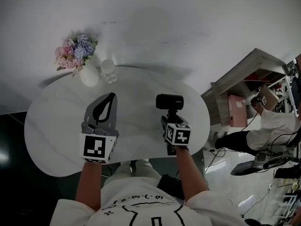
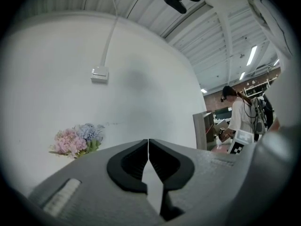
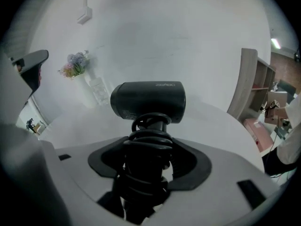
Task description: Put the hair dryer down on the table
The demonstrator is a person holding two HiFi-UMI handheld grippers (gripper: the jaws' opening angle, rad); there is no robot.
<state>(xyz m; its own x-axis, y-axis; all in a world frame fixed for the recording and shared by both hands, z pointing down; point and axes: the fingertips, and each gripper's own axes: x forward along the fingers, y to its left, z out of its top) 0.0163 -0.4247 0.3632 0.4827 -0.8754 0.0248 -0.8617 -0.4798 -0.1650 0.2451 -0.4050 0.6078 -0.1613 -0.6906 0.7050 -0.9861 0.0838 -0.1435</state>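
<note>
A black hair dryer [image 1: 170, 101] stands upright over the white oval table [image 1: 51, 126], its barrel [image 3: 148, 101] level and its cord coiled round the handle. My right gripper [image 1: 170, 118] is shut on that wrapped handle; in the right gripper view the dark pads [image 3: 188, 166] press on it from both sides. I cannot tell whether the dryer touches the tabletop. My left gripper [image 1: 104, 108] hovers over the table to the left, shut with its tips together [image 2: 148, 142] and nothing between them.
At the table's far left stand a white vase of pink and blue flowers [image 1: 77, 55] and a small clear jar [image 1: 108, 71]. Right of the table are a wooden shelf unit [image 1: 244, 86] and a person in white [image 1: 270, 126] among cables.
</note>
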